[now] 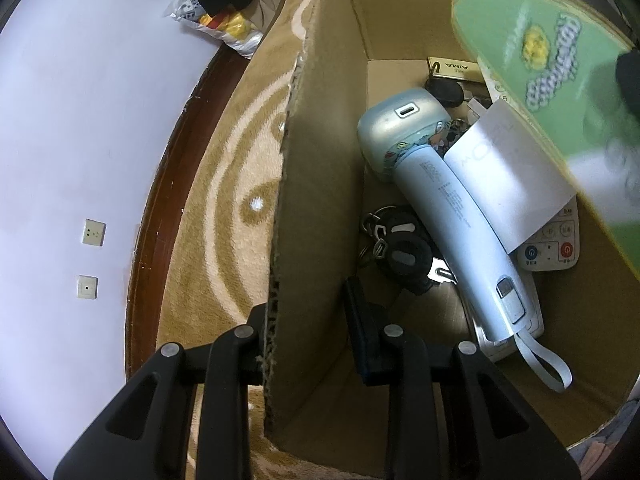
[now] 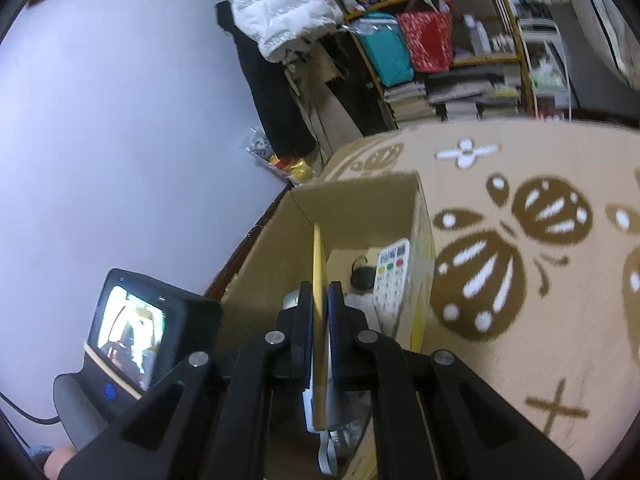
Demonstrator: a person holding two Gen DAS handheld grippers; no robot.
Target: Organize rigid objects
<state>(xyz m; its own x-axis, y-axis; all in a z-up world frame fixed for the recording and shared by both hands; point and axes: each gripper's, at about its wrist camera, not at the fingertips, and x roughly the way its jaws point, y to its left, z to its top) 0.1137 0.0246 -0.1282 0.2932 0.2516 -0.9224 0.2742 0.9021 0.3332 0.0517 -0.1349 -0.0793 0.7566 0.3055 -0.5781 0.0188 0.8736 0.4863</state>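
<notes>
Over the open brown cardboard box point(image 2: 360, 216), the right gripper point(image 2: 320, 300) pinched a flat green fan point(image 1: 532, 60) edgewise for lowering inside, while the left gripper point(image 1: 308, 316) clamped the box wall steady.

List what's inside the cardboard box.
Inside the cardboard box: a pale blue handheld device, black key fobs, a white remote, a paper slip. The green board hides the rest.

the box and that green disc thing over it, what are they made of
The box looks like plain brown corrugated cardboard, matte: the fluting shows along its raw top edge. The green disc looks like thin stiff board or plastic with a printed face and a tan rim; seen edge-on in the right claw, it is a flat yellowish sheet. Which of the two is unclear.
</notes>
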